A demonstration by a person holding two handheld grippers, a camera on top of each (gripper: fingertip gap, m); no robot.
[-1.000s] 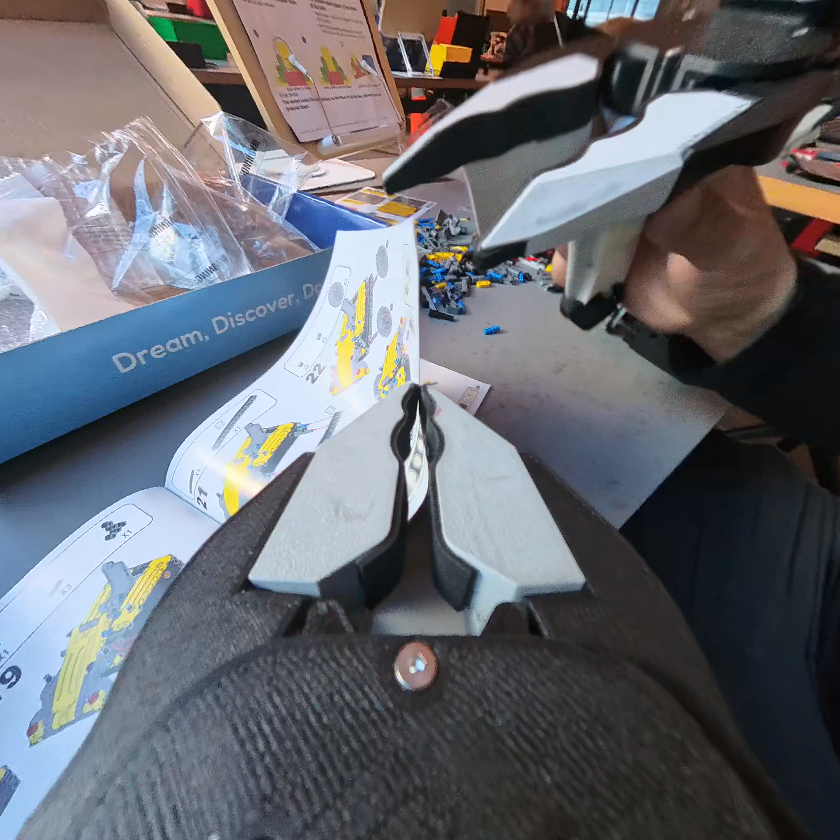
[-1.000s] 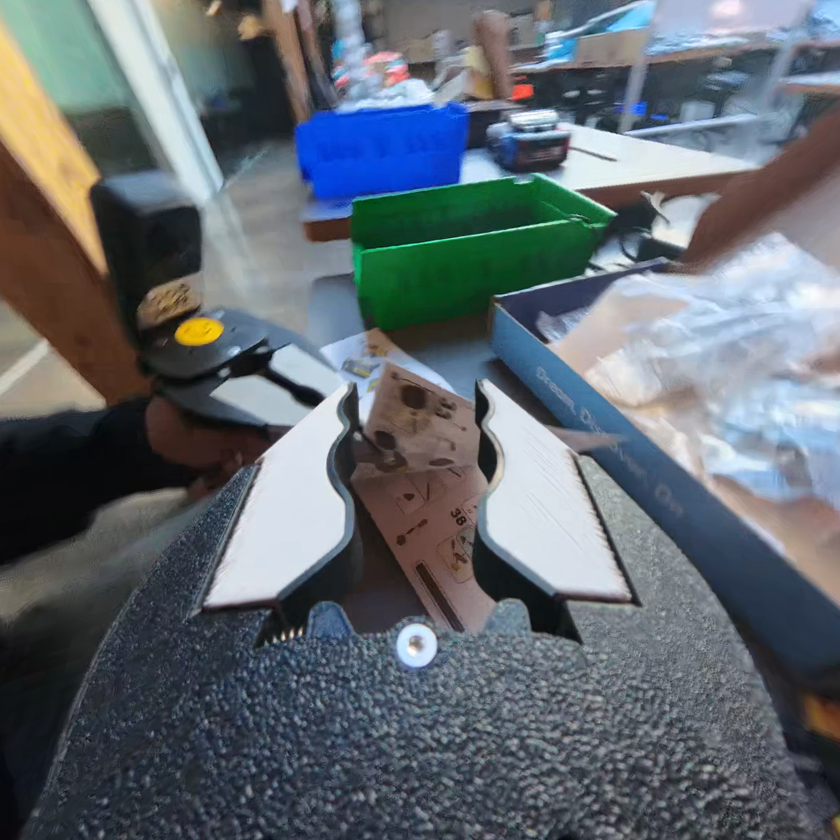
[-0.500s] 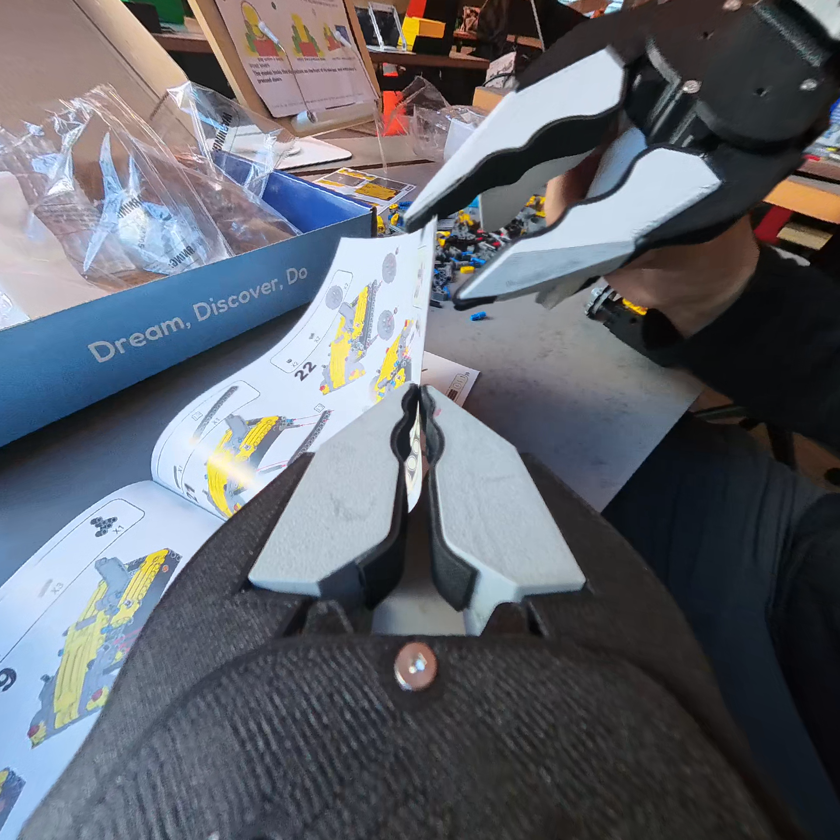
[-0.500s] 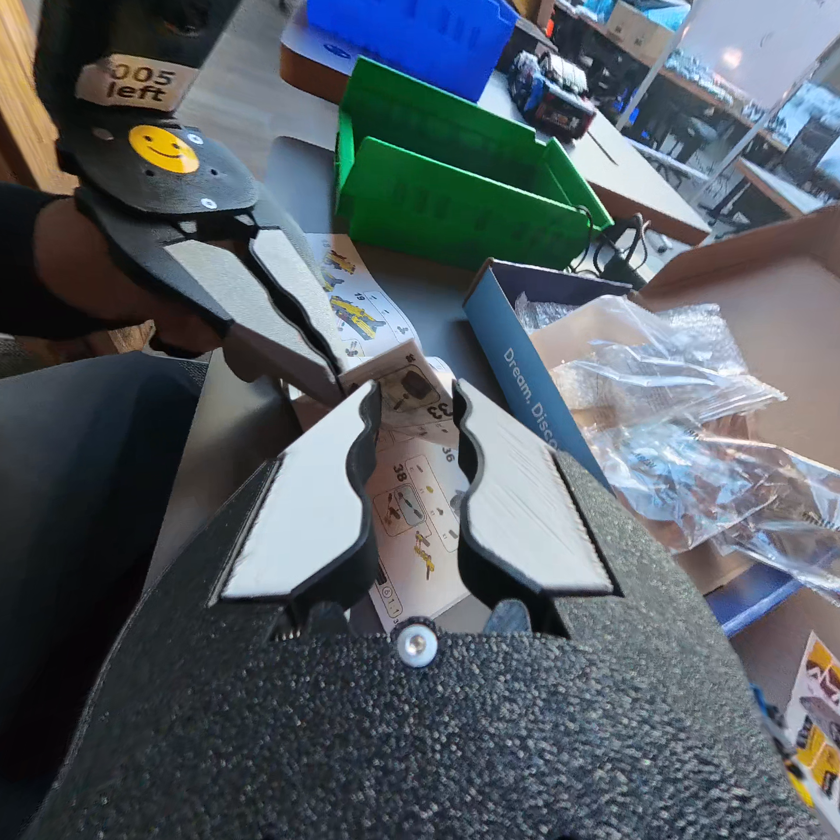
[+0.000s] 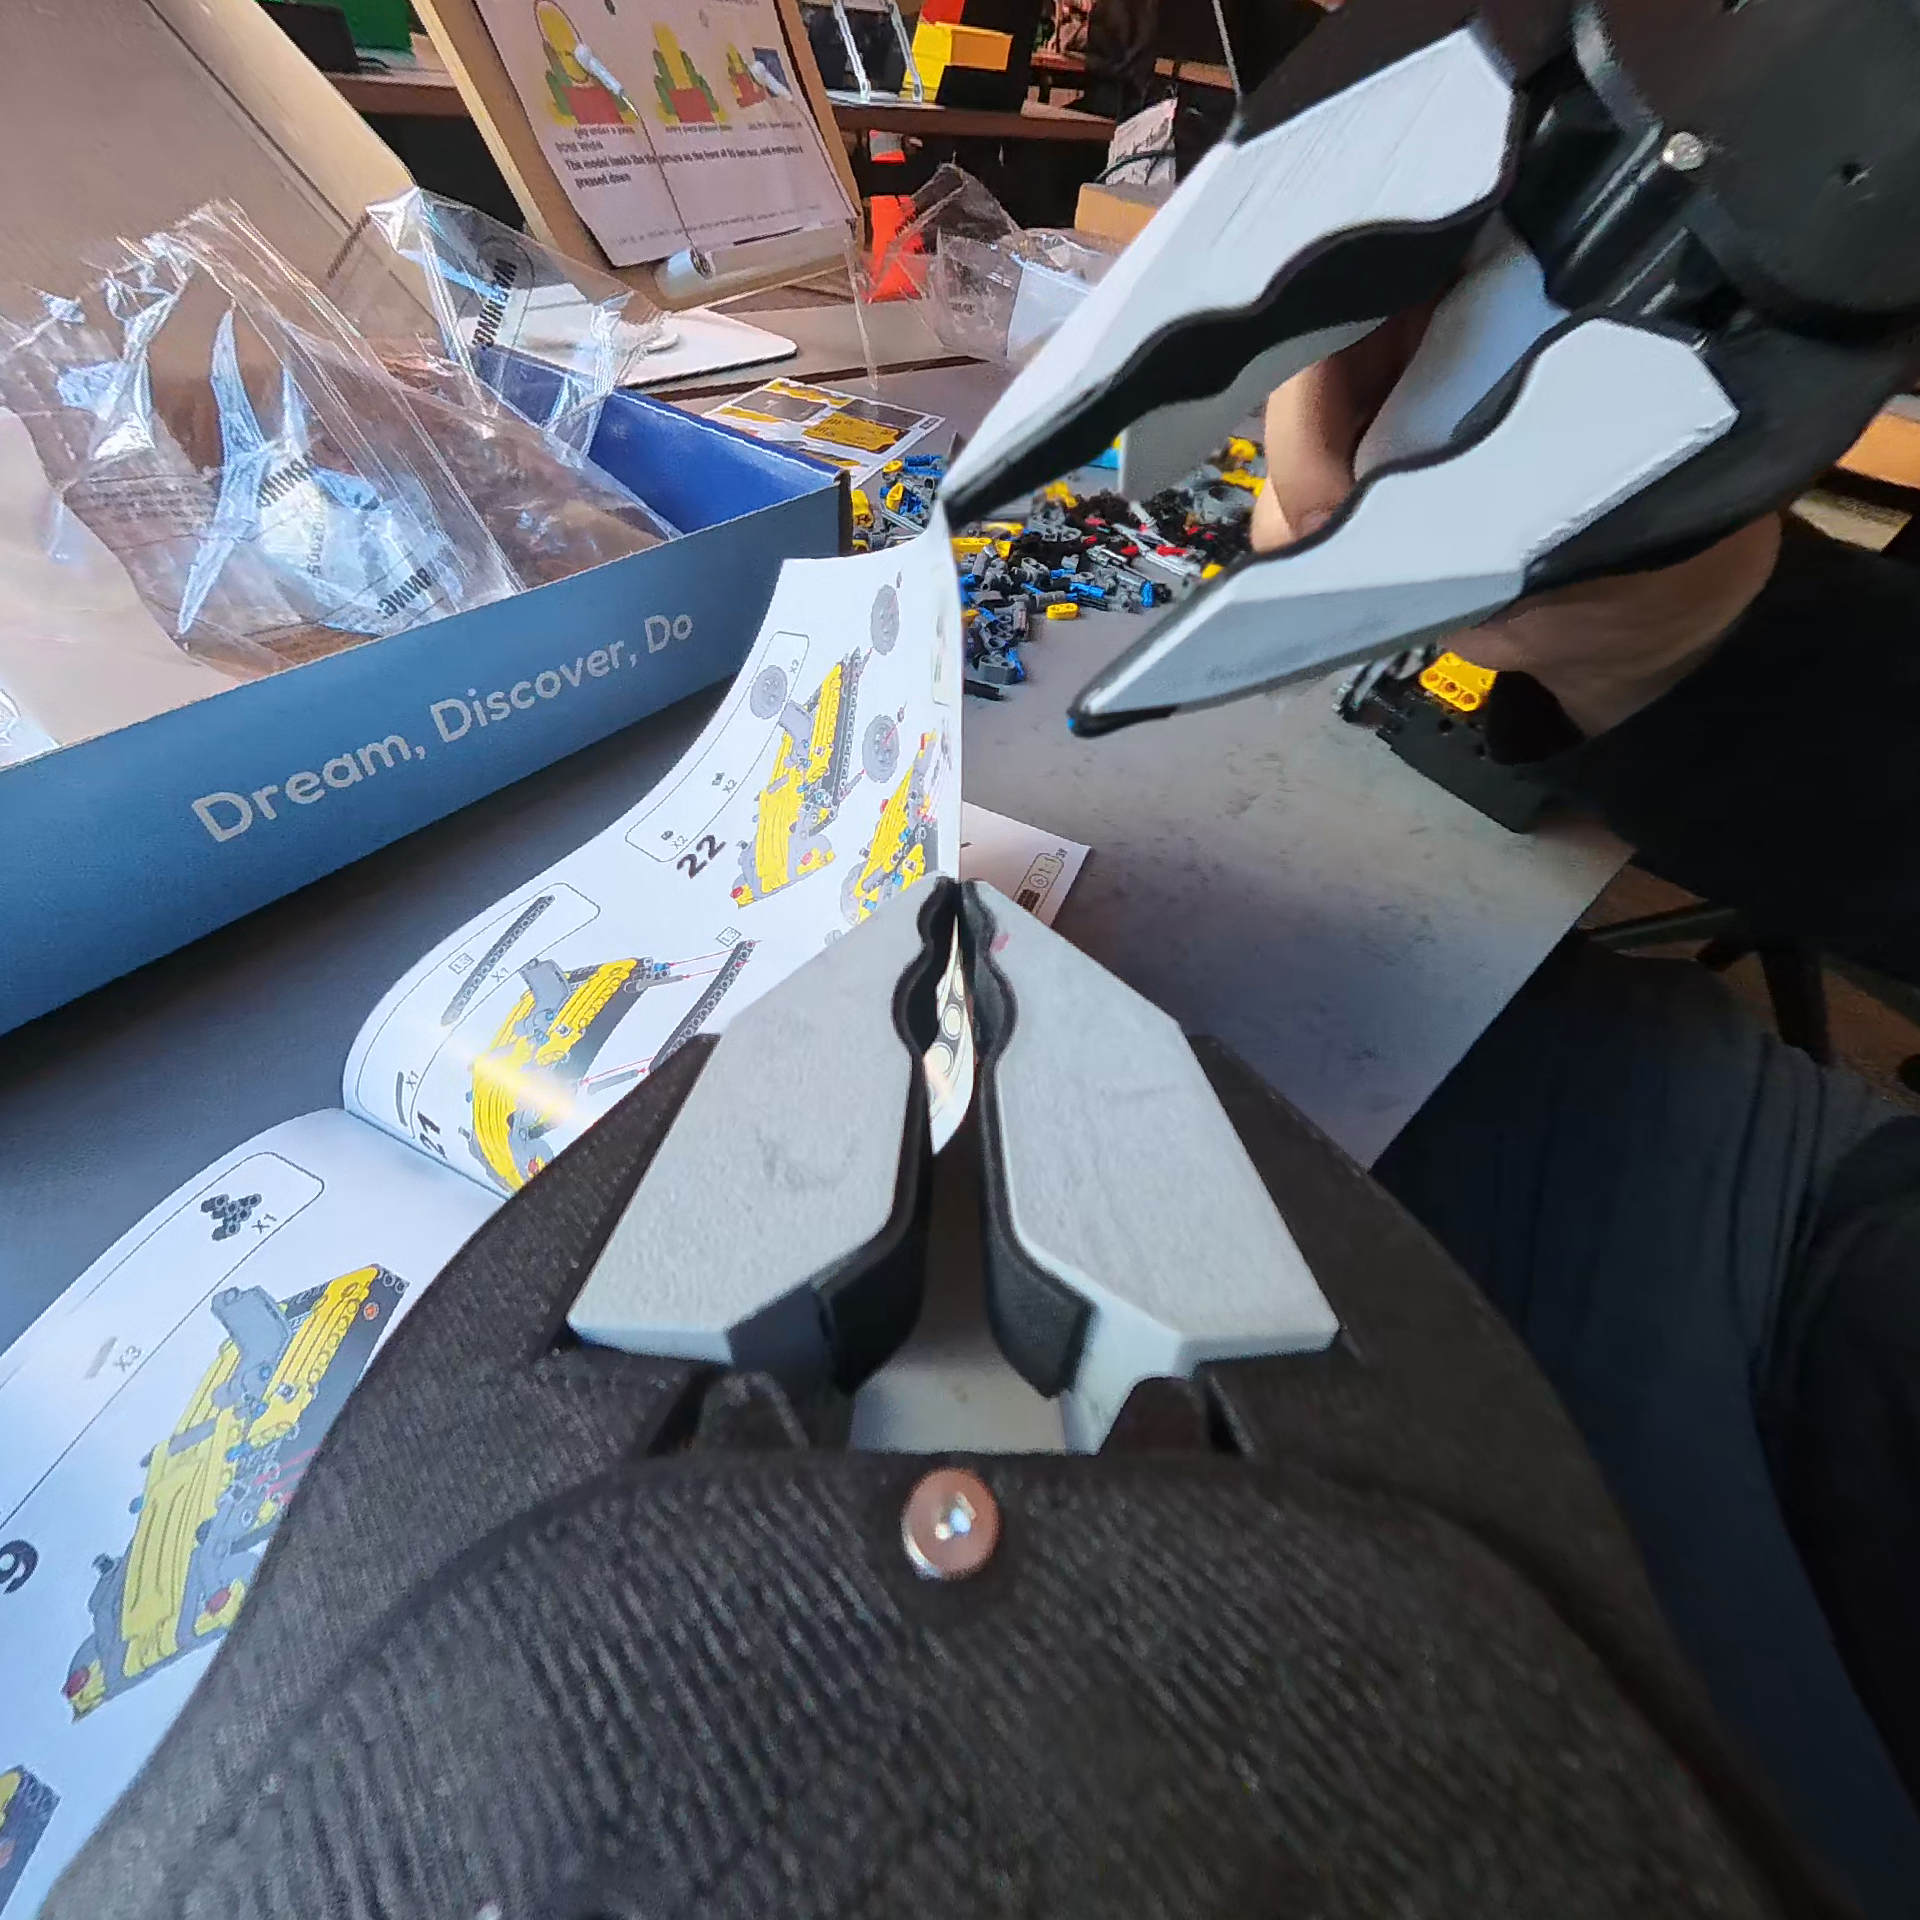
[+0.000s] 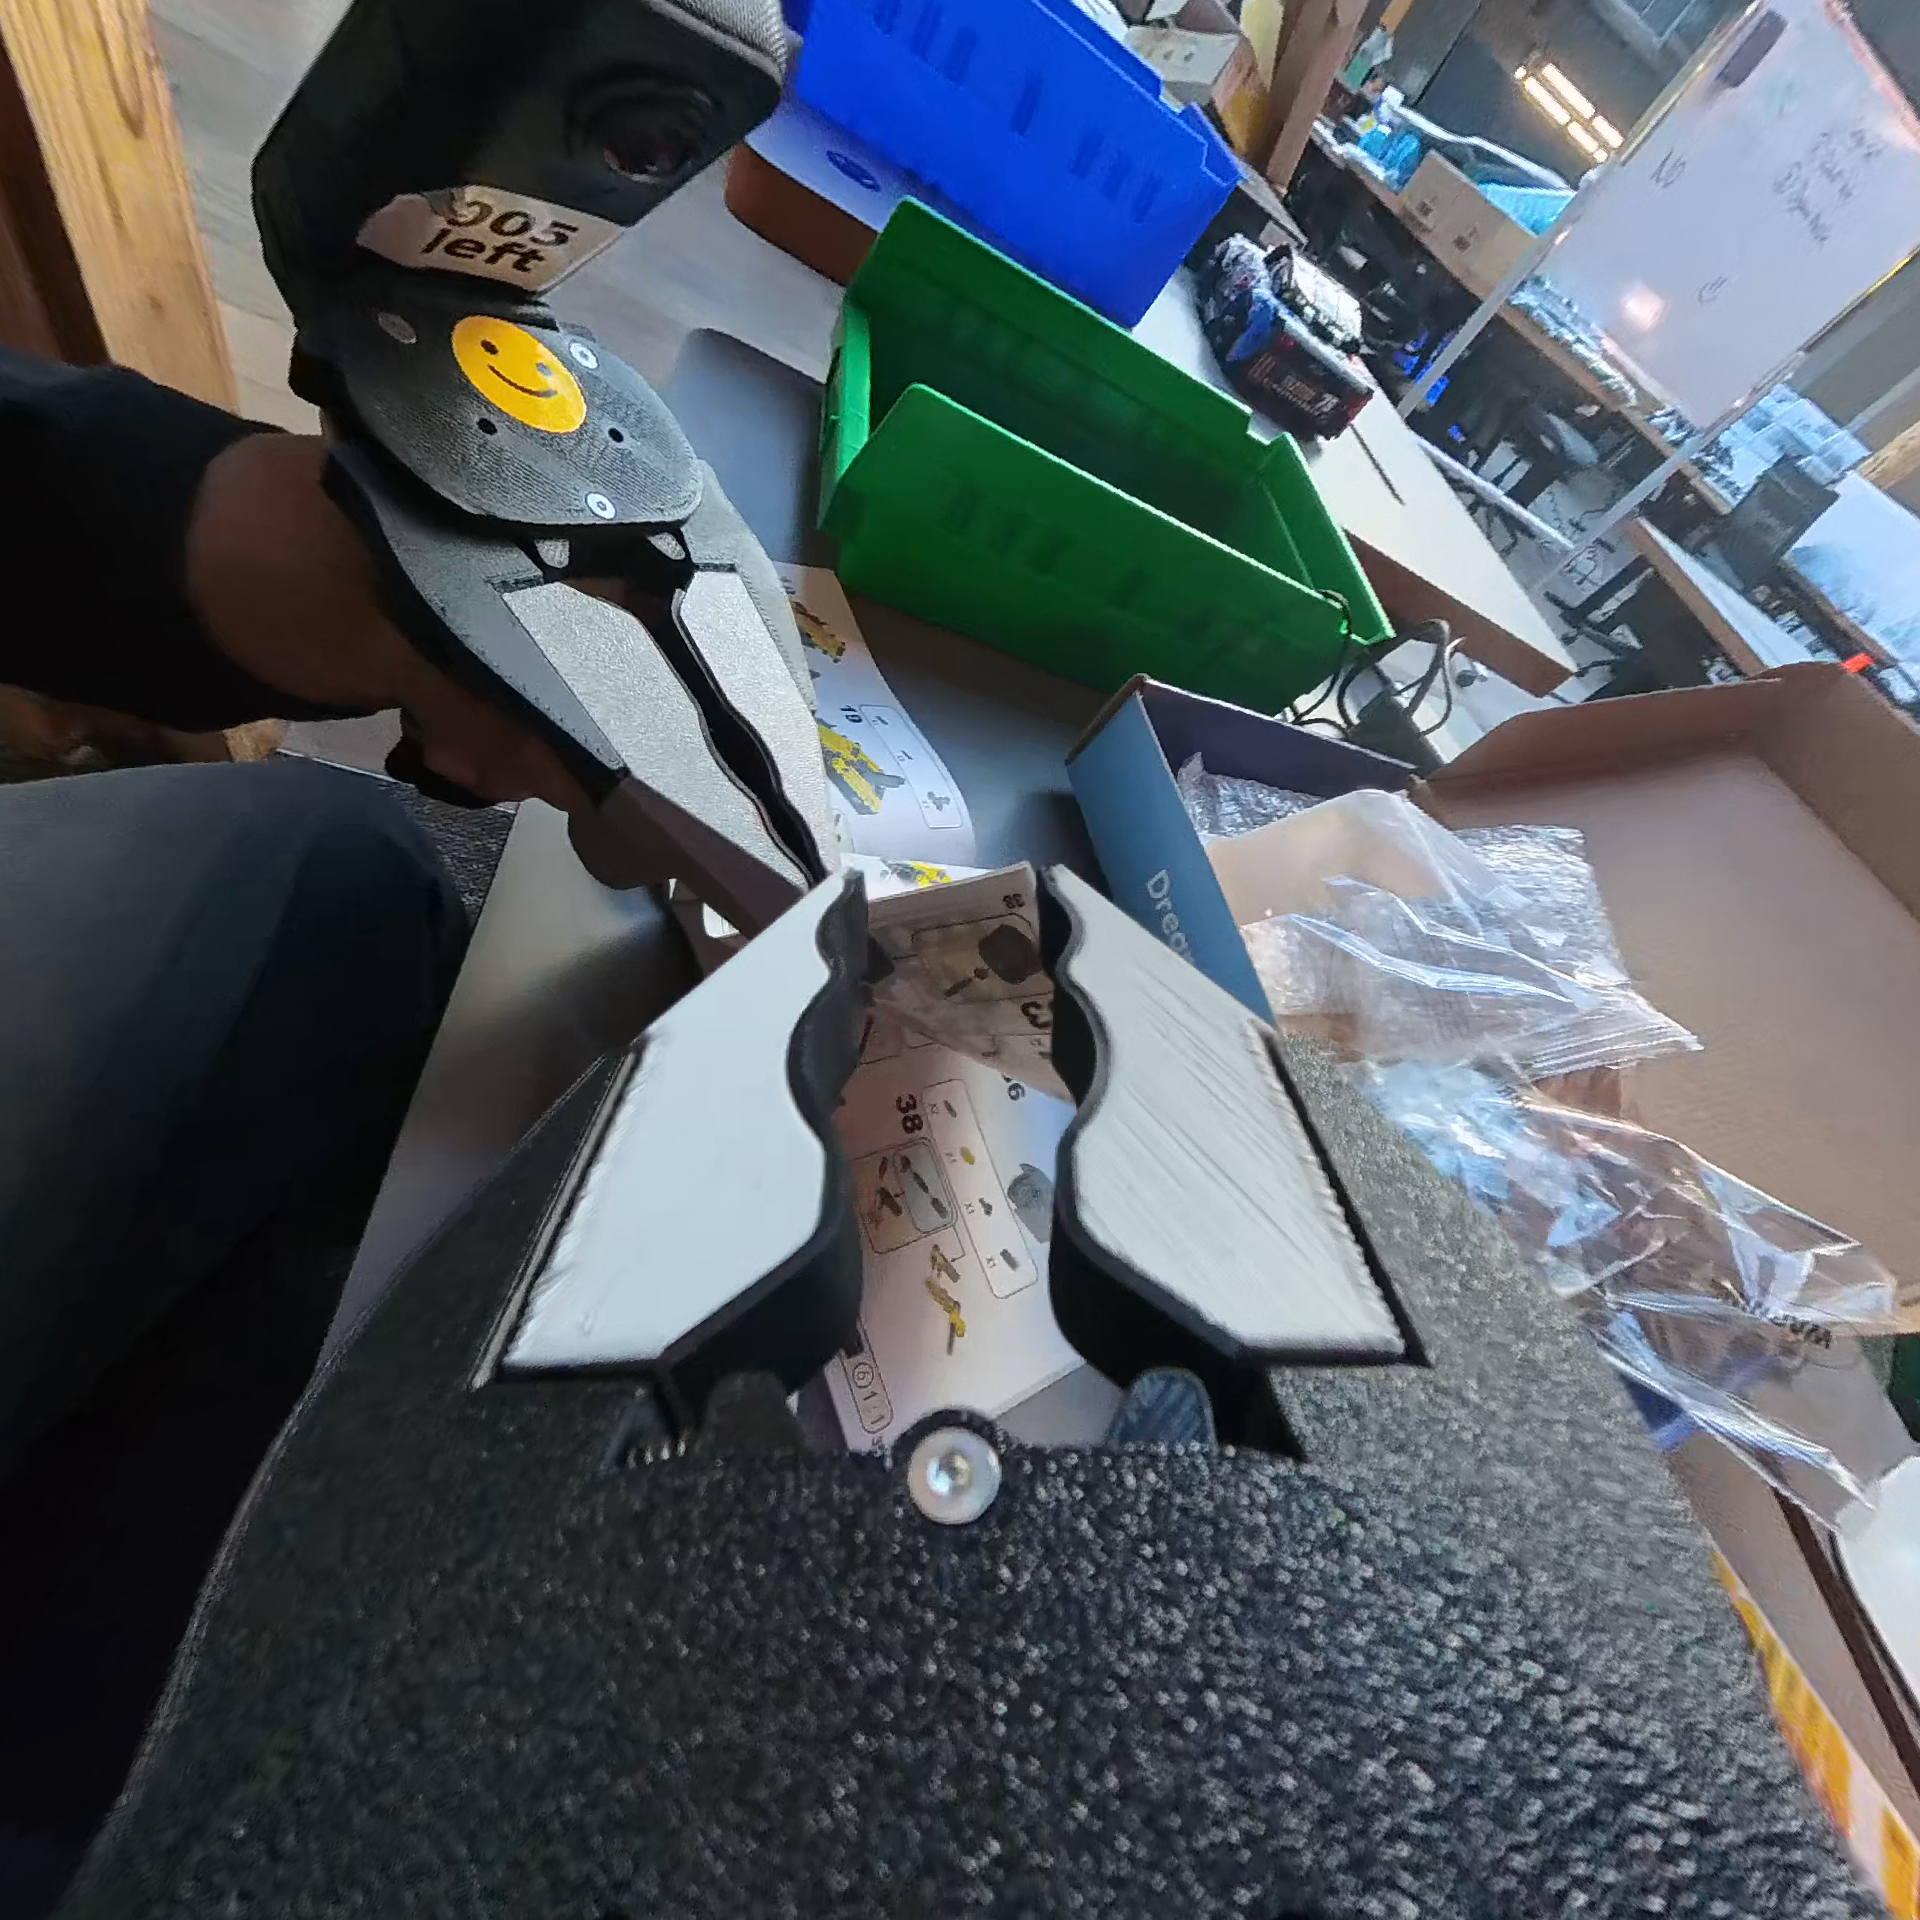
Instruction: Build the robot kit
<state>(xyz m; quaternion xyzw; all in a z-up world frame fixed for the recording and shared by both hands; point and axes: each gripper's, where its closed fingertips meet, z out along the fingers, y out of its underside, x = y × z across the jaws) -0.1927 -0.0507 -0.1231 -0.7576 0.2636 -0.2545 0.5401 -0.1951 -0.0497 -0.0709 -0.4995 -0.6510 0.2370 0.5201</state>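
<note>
An open instruction booklet (image 5: 790, 748) with yellow vehicle drawings lies on the grey table (image 5: 1247, 914). My left gripper (image 5: 958, 894) is shut on the edge of one page and holds it lifted and curved upward. My right gripper (image 5: 1023, 608) is open and empty, with its upper fingertip right at the lifted page's top corner. In the right wrist view the right gripper (image 6: 951, 894) straddles the booklet (image 6: 956, 1174), and the left gripper (image 6: 816, 852) is shut on the paper just beyond.
A blue cardboard box (image 5: 416, 727) with clear plastic bags (image 5: 260, 447) sits left of the booklet. Loose small bricks (image 5: 1070, 561) are piled beyond. A green bin (image 6: 1070, 540) and a blue bin (image 6: 997, 135) stand farther off. The person's leg (image 5: 1662, 1351) is by the table edge. Some 5 cm of space lies between my two pairs of fingers.
The right gripper has come down and closer to the lifted page's top corner, staying open. The left gripper stays shut on the page, almost still.
</note>
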